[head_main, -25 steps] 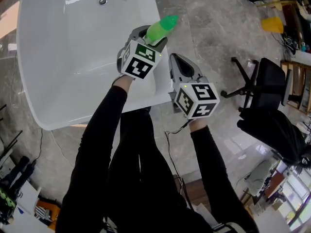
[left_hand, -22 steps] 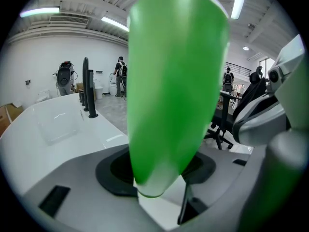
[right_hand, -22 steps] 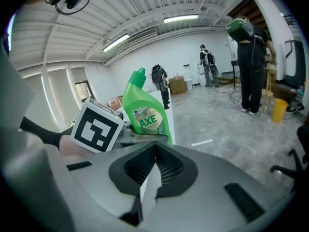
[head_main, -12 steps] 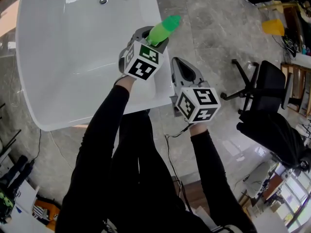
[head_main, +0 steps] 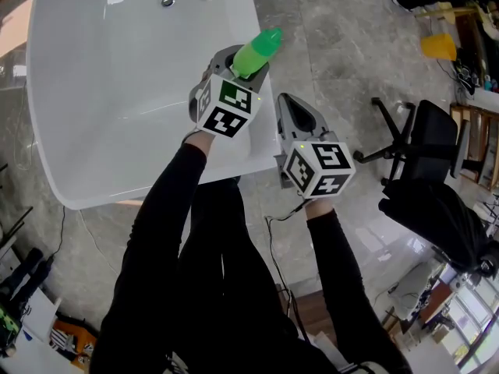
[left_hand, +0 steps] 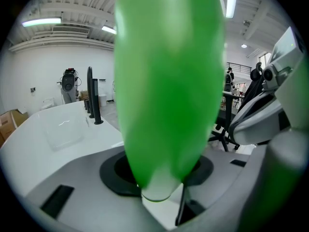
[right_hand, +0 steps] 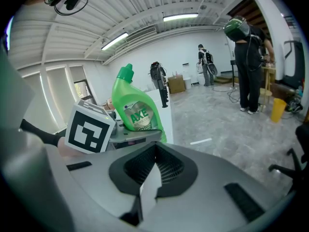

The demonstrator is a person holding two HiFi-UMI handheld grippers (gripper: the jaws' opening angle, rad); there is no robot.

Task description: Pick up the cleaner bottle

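Observation:
The green cleaner bottle (head_main: 256, 49) stands at the right rim of the white sink (head_main: 117, 92). It fills the left gripper view (left_hand: 169, 81) and shows upright with its label in the right gripper view (right_hand: 136, 111). My left gripper (head_main: 243, 64) is around the bottle's body with its jaws closing, and they look pressed on the bottle (left_hand: 164, 190). From the right gripper view the left gripper (right_hand: 131, 135) is seen clasping the bottle low down. My right gripper (head_main: 291, 106) hovers just right of the sink, shut with nothing in it (right_hand: 149, 190).
The sink's drain (head_main: 167, 1) lies at the far end of the basin. A black office chair (head_main: 417, 135) stands to the right on the grey stone floor, and a yellow object (head_main: 437, 39) lies beyond it. People (right_hand: 248, 66) stand far off in the room.
The left gripper's jaws have drawn in around the bottle, and the bottle's top has shifted slightly left. The right gripper has kept still.

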